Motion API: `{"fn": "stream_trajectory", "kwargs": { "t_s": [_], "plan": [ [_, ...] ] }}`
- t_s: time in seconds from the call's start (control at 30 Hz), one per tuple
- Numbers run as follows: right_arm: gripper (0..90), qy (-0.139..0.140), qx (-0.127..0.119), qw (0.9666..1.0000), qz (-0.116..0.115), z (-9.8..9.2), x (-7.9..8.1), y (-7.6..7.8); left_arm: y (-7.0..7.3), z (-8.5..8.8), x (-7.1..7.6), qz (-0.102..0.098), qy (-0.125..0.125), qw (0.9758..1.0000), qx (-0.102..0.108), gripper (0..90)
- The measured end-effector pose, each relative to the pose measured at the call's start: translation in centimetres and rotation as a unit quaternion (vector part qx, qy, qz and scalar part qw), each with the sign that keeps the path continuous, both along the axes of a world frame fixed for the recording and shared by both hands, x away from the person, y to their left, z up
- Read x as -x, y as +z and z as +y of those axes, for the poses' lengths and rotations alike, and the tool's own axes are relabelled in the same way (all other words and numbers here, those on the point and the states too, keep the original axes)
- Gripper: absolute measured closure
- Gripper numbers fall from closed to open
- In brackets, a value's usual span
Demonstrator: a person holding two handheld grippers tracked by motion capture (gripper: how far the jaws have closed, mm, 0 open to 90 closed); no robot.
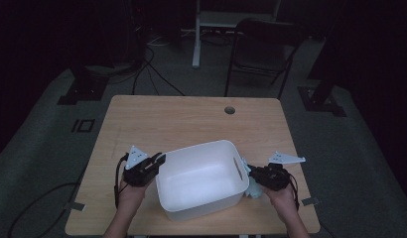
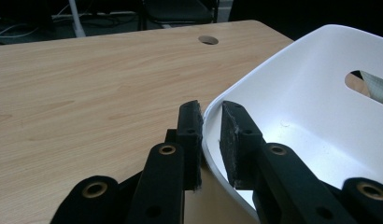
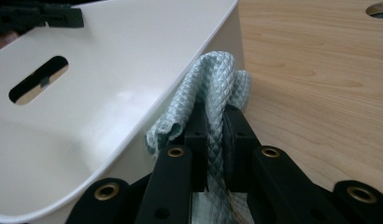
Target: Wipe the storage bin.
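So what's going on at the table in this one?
A person works with a hand-held gripper in each hand at a white tub on a wooden table. The left hand-held gripper pinches the tub's rim, one jaw outside the wall and one inside. The right hand-held gripper is shut on a pale blue cloth, held against the outside of the tub's opposite wall. The tub looks empty inside.
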State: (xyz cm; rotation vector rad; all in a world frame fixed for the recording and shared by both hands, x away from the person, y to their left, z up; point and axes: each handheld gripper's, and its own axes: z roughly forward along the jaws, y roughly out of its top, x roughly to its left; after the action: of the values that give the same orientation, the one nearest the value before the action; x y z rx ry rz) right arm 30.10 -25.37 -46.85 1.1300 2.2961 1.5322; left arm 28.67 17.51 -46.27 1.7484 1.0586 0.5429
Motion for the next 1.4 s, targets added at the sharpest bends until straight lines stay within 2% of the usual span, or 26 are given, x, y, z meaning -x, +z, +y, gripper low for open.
{"fn": "stream_trajectory", "kwargs": {
  "t_s": [0.07, 0.13, 0.23, 0.3, 0.33, 0.37, 0.4, 0.47, 0.57, 0.63, 0.7, 0.8, 0.87, 0.9, 0.97, 1.07, 1.1, 1.13, 1.17, 1.2, 1.27, 1.33, 1.4],
  "plan": [
    [82.5, -0.001, -0.028, 0.9995, -0.013, -0.8, -0.2, 1.1, 0.0, 0.0, 0.0, -0.001, -0.001, 1.0000, -0.001, 78.3],
    [82.4, 0.003, -0.021, 0.9995, -0.022, -0.6, -0.3, 1.6, 0.0, -0.1, 0.0, 0.000, -0.001, 1.0000, -0.002, 78.3],
    [82.7, 0.007, -0.013, 0.9995, -0.027, 0.3, -0.4, 1.1, 0.1, -0.2, -0.1, 0.000, 0.001, 1.0000, -0.006, 78.3],
    [82.7, 0.008, -0.017, 0.9996, -0.023, 0.1, -0.5, 1.0, 0.0, -0.2, 0.0, -0.001, 0.002, 1.0000, -0.004, 78.4],
    [82.8, 0.011, 0.016, 0.9998, -0.011, 0.5, -0.7, 0.4, 0.0, -0.2, -0.1, -0.001, 0.003, 1.0000, -0.001, 78.3],
    [82.8, 0.006, 0.022, 0.9997, -0.009, 0.8, -0.7, 0.0, 0.0, -0.3, 0.0, -0.001, 0.004, 1.0000, -0.004, 78.3],
    [82.8, 0.001, 0.018, 0.9998, -0.006, 0.8, -0.8, -0.6, 0.0, -0.2, -0.1, -0.001, 0.002, 1.0000, -0.005, 78.3],
    [82.7, 0.007, -0.001, 0.9999, 0.009, 0.3, -1.2, -0.6, 0.0, -0.2, -0.1, -0.001, 0.000, 1.0000, -0.004, 78.3],
    [82.6, 0.010, -0.044, 0.9989, -0.007, -0.7, -1.3, 0.9, 0.0, -0.2, -0.1, 0.000, -0.003, 1.0000, 0.001, 78.2],
    [82.6, 0.012, -0.047, 0.9987, -0.014, -0.6, -1.3, 1.5, 0.0, -0.2, -0.1, -0.001, -0.003, 1.0000, 0.000, 78.2],
    [82.7, 0.009, -0.021, 0.9995, -0.023, 0.3, -1.3, 1.5, 0.0, -0.3, -0.1, -0.001, 0.000, 1.0000, -0.002, 78.2],
    [82.9, 0.003, -0.026, 0.9996, -0.009, 0.4, -1.8, 0.4, 0.0, -0.3, -0.1, -0.001, 0.000, 1.0000, -0.004, 78.3],
    [82.9, 0.001, 0.016, 0.9999, -0.001, 1.1, -1.9, -0.4, 0.0, -0.3, -0.1, -0.001, 0.001, 1.0000, -0.004, 78.3],
    [82.9, -0.005, 0.017, 0.9998, 0.001, 1.2, -1.9, -0.9, 0.0, -0.3, -0.1, -0.001, 0.000, 1.0000, -0.004, 78.2],
    [82.8, -0.001, 0.001, 0.9999, 0.012, 0.8, -2.3, -0.9, 0.0, -0.2, -0.2, -0.001, -0.003, 1.0000, -0.001, 78.2],
    [82.8, 0.000, -0.036, 0.9993, 0.007, 0.1, -2.6, 0.0, 0.0, -0.3, -0.2, -0.001, -0.005, 1.0000, -0.003, 78.2],
    [82.8, 0.000, -0.036, 0.9993, 0.007, 0.1, -2.6, 0.0, 0.0, -0.3, -0.2, -0.001, -0.005, 1.0000, -0.003, 78.2],
    [82.8, 0.004, -0.049, 0.9988, 0.003, 0.0, -2.7, 0.4, 0.0, -0.3, -0.2, -0.001, -0.006, 1.0000, -0.005, 78.2],
    [82.9, 0.008, -0.042, 0.9991, -0.008, 0.3, -3.0, 1.0, 0.0, -0.4, -0.2, -0.002, -0.004, 1.0000, -0.005, 78.3],
    [82.9, 0.007, -0.039, 0.9992, -0.008, 0.4, -3.1, 0.8, 0.0, -0.4, -0.2, -0.002, -0.002, 1.0000, -0.007, 78.3],
    [82.9, 0.001, -0.038, 0.9993, 0.002, 0.6, -3.4, 0.1, 0.0, -0.4, -0.2, 0.000, -0.002, 1.0000, -0.002, 78.2],
    [82.9, -0.008, -0.019, 0.9998, 0.007, 1.1, -3.6, -0.6, 0.0, -0.3, -0.2, 0.001, -0.004, 1.0000, -0.002, 78.2],
    [82.8, -0.009, -0.034, 0.9993, 0.010, 0.8, -3.7, -0.5, 0.0, -0.3, -0.2, 0.001, -0.005, 1.0000, -0.003, 78.2]
  ]
}}
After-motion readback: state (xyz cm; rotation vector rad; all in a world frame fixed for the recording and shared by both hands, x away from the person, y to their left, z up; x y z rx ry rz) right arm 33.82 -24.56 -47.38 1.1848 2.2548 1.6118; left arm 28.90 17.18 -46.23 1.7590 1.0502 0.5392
